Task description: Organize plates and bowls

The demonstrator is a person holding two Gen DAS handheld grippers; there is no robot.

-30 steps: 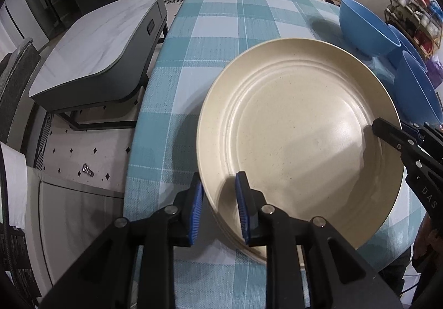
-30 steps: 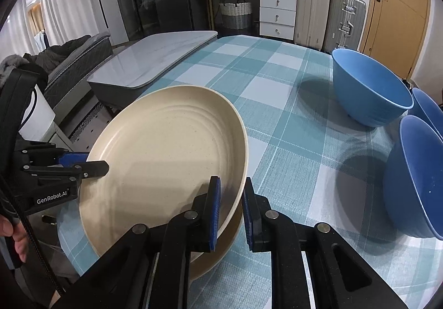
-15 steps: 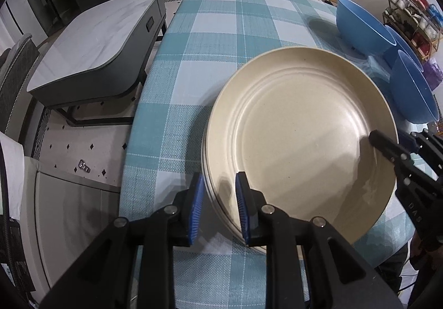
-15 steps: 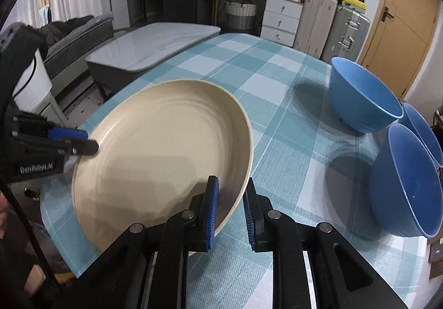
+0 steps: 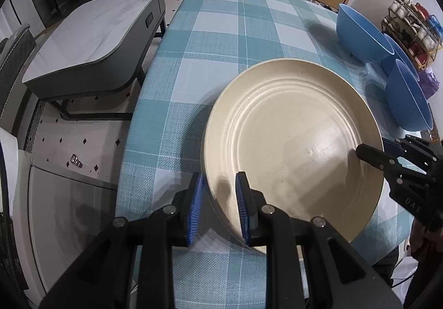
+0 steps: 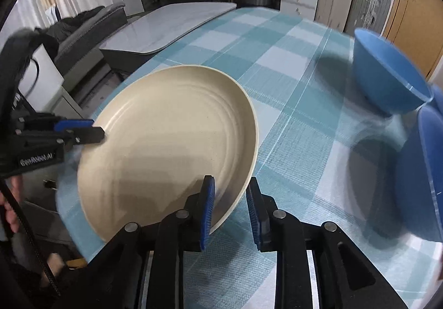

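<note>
The left hand-held gripper sits astride the near rim of the cream plate, one blue pad inside the dish and one outside; whether the pads actually press the rim, I cannot tell. Across the plate, the right hand-held gripper straddles the opposite rim and its jaws are opening, the rim between them with a clear gap on the outer side. The plate lies on a stack of matching plates, whose edges peek out beneath it, near the edge of the checked teal desk. Beyond the plate, toward the far corner of the desk, stand three blue bowls, close together. Left of the plate, off the desk, stands a low grey table.
</note>
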